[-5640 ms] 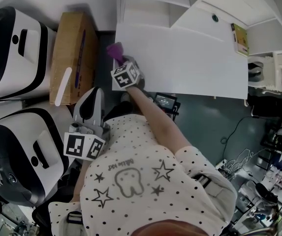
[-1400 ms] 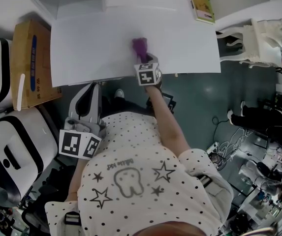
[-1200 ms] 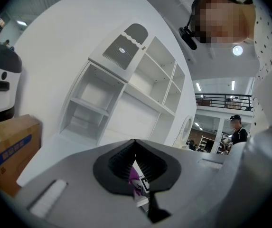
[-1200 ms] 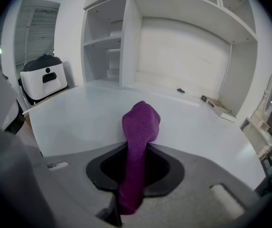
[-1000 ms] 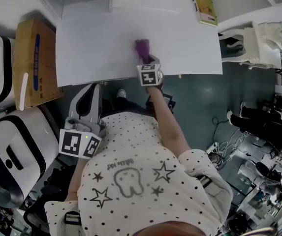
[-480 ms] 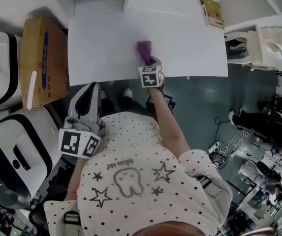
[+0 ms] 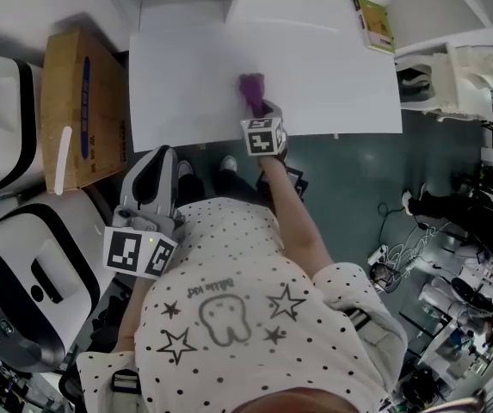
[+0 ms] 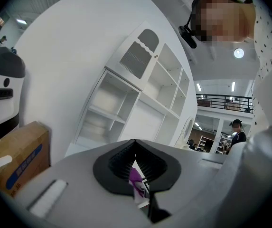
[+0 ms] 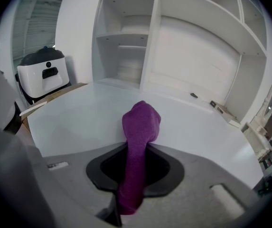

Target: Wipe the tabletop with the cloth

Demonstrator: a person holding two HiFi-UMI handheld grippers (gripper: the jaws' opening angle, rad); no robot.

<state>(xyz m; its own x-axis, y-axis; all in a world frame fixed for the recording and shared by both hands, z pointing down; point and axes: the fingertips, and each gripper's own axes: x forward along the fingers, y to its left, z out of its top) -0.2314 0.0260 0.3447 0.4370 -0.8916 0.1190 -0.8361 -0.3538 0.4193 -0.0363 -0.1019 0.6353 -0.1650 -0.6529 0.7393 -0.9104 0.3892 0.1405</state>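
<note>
Our right tongs are clamped on the purple cloth. Its bunched end rests on the white desk, close to the near edge and about midway along. Our left tongs hang off the desk, nearer and to the left, jaws drawn together with nothing between them. A cardboard box stands left of the desk.

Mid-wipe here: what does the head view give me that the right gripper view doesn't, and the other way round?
Head view only: the left gripper, held off the table beside the person's dotted shirt. Right gripper view only: the right gripper seen close up, its jaws shut on the purple cloth. Both: the cloth over the white tabletop, and the cardboard box at the table's left.
</note>
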